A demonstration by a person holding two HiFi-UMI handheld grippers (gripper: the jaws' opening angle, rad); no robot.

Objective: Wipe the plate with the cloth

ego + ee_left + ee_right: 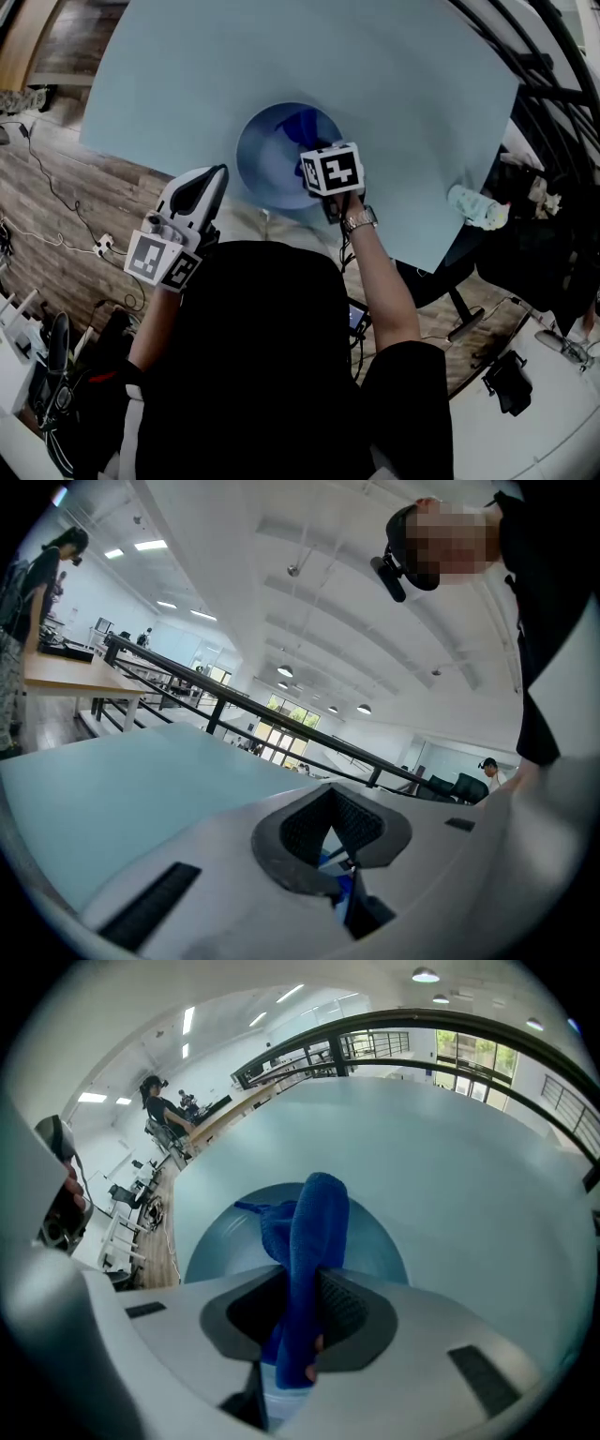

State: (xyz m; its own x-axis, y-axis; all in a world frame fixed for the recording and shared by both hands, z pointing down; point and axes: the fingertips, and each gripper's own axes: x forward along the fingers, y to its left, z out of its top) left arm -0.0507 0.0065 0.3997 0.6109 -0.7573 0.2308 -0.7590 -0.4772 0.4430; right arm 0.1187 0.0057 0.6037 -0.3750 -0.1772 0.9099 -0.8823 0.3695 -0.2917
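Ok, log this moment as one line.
right gripper: shut on blue cloth | blue cloth: hanging over plate | left gripper: shut, empty, left of plate

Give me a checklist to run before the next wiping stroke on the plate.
1. Cloth clamped in the right tool: ok.
2. Plate directly below the cloth: ok.
3. Plate lying flat on the table: ok.
4. Cloth touching the plate surface: cannot tell.
5. Left tool steadying the plate: not ok; it is shut, empty and off the plate, near the table's edge.
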